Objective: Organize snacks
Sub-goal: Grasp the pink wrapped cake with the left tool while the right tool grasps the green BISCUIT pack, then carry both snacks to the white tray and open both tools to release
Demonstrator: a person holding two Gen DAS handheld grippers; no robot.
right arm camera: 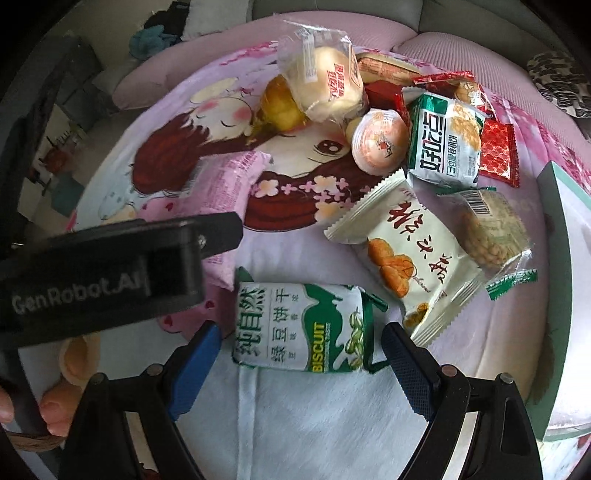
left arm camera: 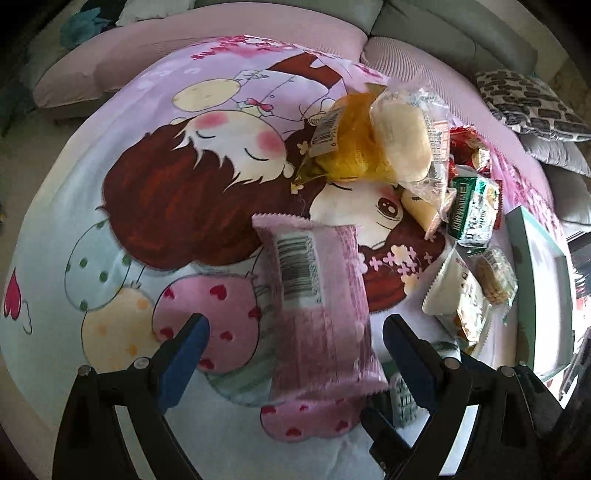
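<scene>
Left wrist view: the left hand-held gripper stands wide, its blue pads either side of a pink wafer pack lying barcode-up, not yet pressing it. To take it well, I'd settle lower so the pads meet the pack's long sides squarely, then close gently; the wrapper looks soft and crushable. It lies near the middle of a cartoon-print blanket, with the snack pile toward the far right edge and a pale green box at the right edge. A grey sofa and patterned cushion sit behind.

Right wrist view: the right hand-held gripper is also spread wide, straddling a green bean biscuit pack at the blanket's near edge, with clear gaps at both pads. Centre on the pack before closing, so its sealed ends don't slip. Just beyond lies a cream snack bag, touching a clear bag of nuts. The other gripper's black body crosses the left side, fingers showing beneath it.
</scene>
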